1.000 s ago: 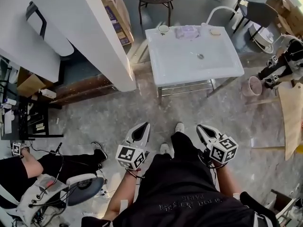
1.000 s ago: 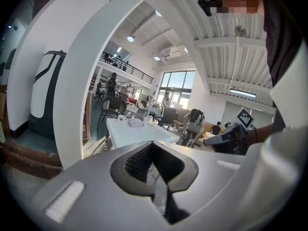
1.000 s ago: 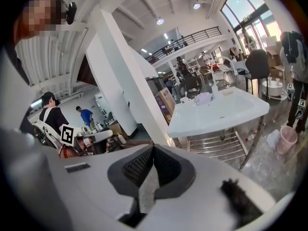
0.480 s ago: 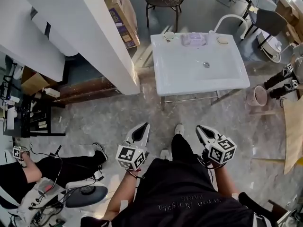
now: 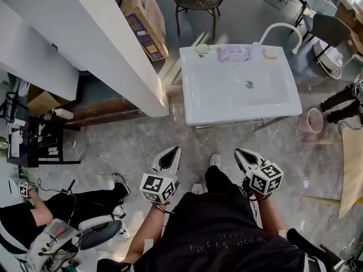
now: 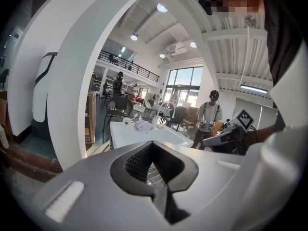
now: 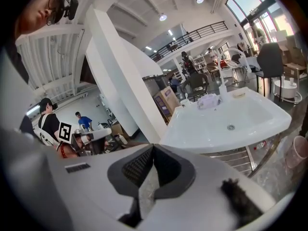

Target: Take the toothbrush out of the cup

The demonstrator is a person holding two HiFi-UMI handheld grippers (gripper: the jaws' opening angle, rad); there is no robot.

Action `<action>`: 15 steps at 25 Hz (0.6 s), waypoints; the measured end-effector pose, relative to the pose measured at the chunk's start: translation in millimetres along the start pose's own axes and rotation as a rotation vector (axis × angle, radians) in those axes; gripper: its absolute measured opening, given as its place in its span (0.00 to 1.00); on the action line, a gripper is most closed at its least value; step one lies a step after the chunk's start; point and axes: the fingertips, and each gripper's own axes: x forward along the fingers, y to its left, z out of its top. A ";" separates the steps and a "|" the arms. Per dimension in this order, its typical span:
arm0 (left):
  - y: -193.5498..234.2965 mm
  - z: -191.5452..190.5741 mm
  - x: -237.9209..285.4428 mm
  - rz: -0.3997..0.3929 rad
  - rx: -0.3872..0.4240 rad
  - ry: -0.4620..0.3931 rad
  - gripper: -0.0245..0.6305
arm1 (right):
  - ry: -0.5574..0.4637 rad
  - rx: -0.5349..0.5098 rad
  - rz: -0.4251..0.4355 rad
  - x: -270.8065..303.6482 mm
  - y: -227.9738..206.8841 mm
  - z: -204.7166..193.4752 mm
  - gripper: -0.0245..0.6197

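The grey-jawed left gripper (image 5: 172, 153) and right gripper (image 5: 241, 153) are both pressed together on nothing, well short of the white rectangular washbasin (image 5: 190, 95). The small round white cup (image 5: 202, 49) sits on the washbasin's far-left corner, the toothbrush too small to make out. A closed-jaw reach could tip the cup off.

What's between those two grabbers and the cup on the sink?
In the head view, only grey floor, then the white sink basin; the cup stands at its far left corner.
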 end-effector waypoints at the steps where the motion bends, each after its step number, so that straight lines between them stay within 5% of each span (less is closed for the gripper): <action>1: 1.1 2.5 3.8 0.006 -0.003 0.000 0.05 | 0.002 -0.001 0.004 1.9 -3.0 2.7 0.06; 15: -4.8 30.6 57.6 0.052 0.022 0.020 0.05 | 0.023 0.013 0.053 17.5 -59.2 34.2 0.06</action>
